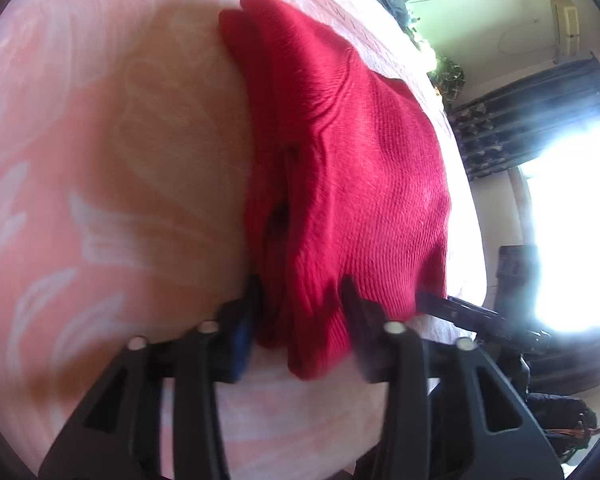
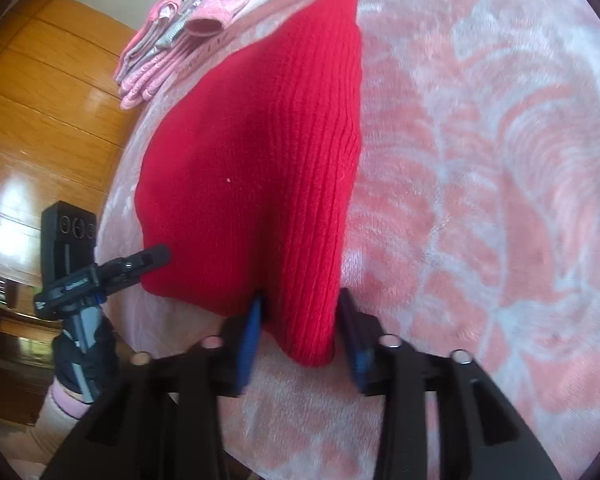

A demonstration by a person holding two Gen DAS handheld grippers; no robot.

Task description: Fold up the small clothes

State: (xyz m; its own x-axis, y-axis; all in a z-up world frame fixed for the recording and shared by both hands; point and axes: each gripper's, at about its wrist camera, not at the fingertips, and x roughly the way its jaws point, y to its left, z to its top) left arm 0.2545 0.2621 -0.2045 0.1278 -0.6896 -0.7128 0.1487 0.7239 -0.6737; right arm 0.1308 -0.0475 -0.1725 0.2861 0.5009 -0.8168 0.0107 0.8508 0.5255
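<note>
No readable text found. Small white marking seen on left gripper (image 2: 100, 276) body, also print on blanket border (image 2: 220, 46); both too blurred.

Your work surface is a bed under a pink, white-patterned blanket (image 2: 480, 200). The folded red knit garment (image 2: 260, 160) lies on it; at eleven o'clock of that garment a pile of pink clothes (image 2: 180, 36) rests near the edge.

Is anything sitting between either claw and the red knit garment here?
Nothing visible does. The left claw and the right claw each straddle a near edge of the red knit garment on the pink blanket, fabric between the fingers. The pink clothes pile lies beyond, at the far edge.
</note>
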